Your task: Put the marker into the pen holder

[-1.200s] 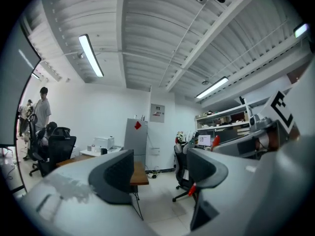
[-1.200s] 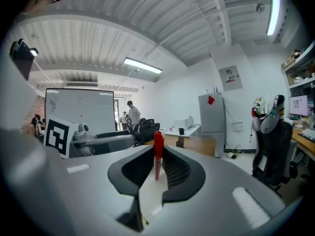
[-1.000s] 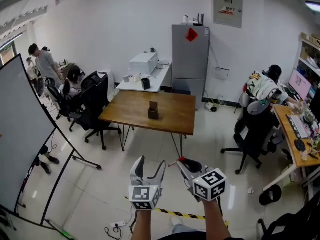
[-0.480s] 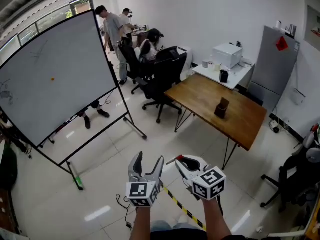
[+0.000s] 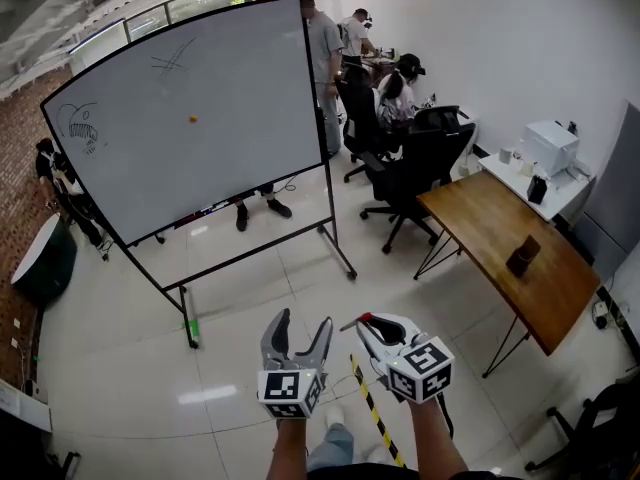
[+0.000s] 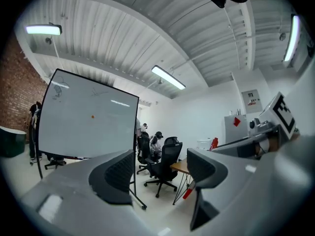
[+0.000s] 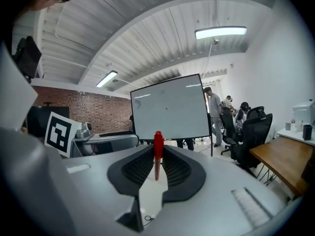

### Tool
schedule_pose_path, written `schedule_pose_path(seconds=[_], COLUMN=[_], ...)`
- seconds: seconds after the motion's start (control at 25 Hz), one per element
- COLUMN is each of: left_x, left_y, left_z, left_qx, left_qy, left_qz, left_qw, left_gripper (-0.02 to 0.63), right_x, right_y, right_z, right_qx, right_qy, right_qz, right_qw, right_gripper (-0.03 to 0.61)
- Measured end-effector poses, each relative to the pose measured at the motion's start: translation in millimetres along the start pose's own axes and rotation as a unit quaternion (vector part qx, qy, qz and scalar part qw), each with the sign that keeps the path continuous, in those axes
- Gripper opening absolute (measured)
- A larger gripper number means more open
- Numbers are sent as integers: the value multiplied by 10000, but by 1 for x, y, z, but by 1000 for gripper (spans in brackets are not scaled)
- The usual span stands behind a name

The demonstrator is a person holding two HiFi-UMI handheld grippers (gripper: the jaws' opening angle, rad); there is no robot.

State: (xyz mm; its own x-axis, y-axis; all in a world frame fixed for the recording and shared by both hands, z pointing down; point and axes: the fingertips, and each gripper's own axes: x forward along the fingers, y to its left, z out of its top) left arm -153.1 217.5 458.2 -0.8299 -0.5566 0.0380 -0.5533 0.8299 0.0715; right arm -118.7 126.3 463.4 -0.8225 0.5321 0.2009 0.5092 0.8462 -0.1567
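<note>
My right gripper (image 5: 366,322) is shut on a red marker (image 5: 364,318), held over the floor in front of me. In the right gripper view the marker (image 7: 158,151) stands upright between the closed pads, red cap on top. My left gripper (image 5: 303,321) hangs beside it with its jaws open and nothing between them (image 6: 160,167). The dark brown pen holder (image 5: 522,256) stands on the wooden table (image 5: 485,218) far off at the right, well apart from both grippers. The table's edge (image 7: 283,163) also shows in the right gripper view.
A large whiteboard (image 5: 200,118) on a wheeled stand fills the upper left. Black office chairs (image 5: 415,158) and several people (image 5: 325,38) are behind it near the table. Yellow-black tape (image 5: 372,408) runs across the tiled floor below the grippers. A white desk (image 5: 548,163) stands at the far right.
The head view has swung left: the whiteboard has come into the middle and the table with the pen holder has slid to the right edge. Both grippers keep their pose.
</note>
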Motion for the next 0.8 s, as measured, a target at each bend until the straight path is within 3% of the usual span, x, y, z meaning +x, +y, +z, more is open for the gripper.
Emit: schedule_pose_path(seconds=[0.16, 0.44, 0.8], left_x=[32, 90, 129], left_y=[39, 90, 156], left_z=[8, 40, 46], left_qx=[-211, -220, -54], left_qy=[-152, -512, -423], left_qz=[128, 132, -82], left_qw=[9996, 9984, 9991], left_gripper=[339, 339, 339], right_x=[43, 100, 188], right_y=[-6, -48, -42], right_z=[13, 55, 68], right_qx=[-281, -673, -722], right_qy=[150, 140, 177], right_qz=[130, -163, -75], right_qw=[9994, 9975, 9972], right_gripper=[57, 57, 58])
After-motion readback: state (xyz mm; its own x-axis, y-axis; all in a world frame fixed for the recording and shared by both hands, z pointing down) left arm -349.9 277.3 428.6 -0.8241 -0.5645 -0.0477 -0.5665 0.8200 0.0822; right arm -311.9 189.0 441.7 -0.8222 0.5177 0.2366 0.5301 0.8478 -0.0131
